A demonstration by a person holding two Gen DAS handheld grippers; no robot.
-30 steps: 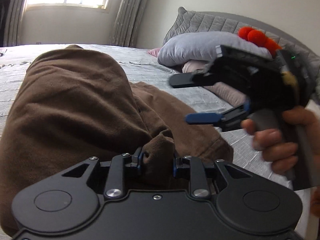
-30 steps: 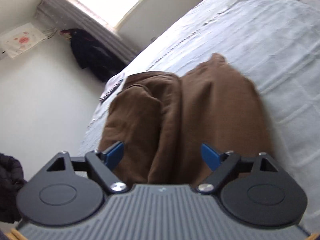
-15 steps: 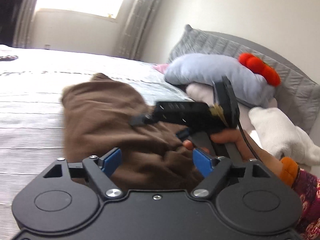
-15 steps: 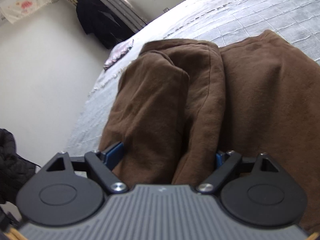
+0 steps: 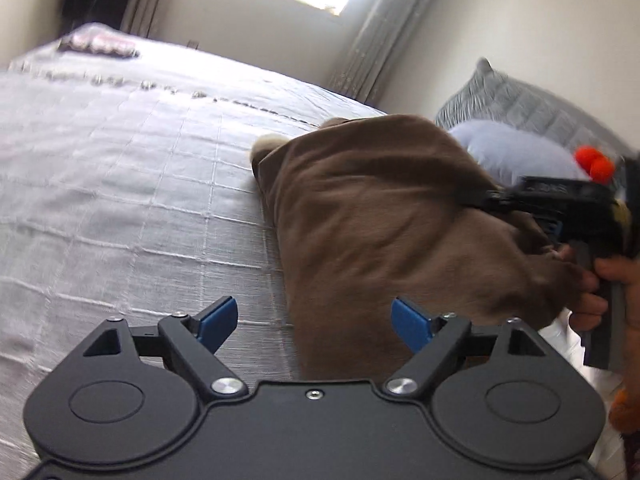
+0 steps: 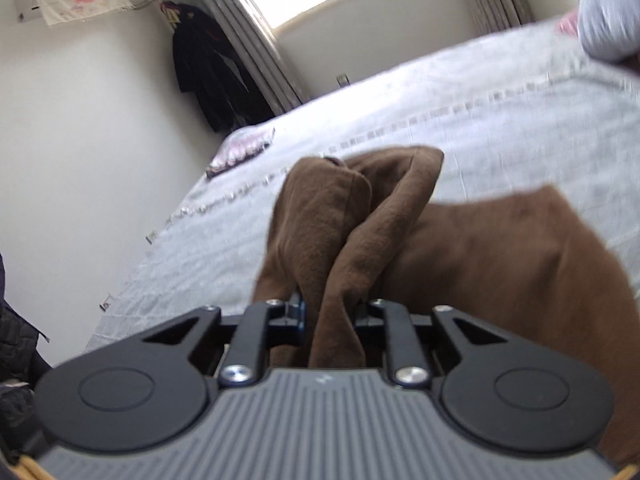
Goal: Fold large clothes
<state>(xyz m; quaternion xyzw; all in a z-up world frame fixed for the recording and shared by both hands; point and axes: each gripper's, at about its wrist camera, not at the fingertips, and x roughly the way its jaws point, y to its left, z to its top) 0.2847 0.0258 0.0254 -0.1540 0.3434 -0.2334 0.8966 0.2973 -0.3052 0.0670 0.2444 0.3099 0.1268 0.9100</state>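
A large brown garment [image 5: 380, 232] lies bunched on the grey quilted bed [image 5: 120, 200]. My left gripper [image 5: 316, 322] is open and empty, its blue pads at the garment's near left edge. My right gripper [image 6: 328, 312] is shut on a thick fold of the brown garment [image 6: 480, 264] and lifts it off the bed. The right gripper also shows in the left wrist view [image 5: 560, 204] at the garment's right side, held by a hand.
Grey and lilac pillows [image 5: 516, 148] and a red-orange pompom [image 5: 592, 164] lie at the bed's head. A patterned pouch [image 6: 240, 152] sits on the bed's far corner. Dark clothes [image 6: 212, 76] hang by the curtain. Bare quilt [image 6: 500, 100] lies beyond the garment.
My left gripper let go of the brown garment, opened and drew back to the left. My right gripper moved in and shut on a fold of the garment, raising it.
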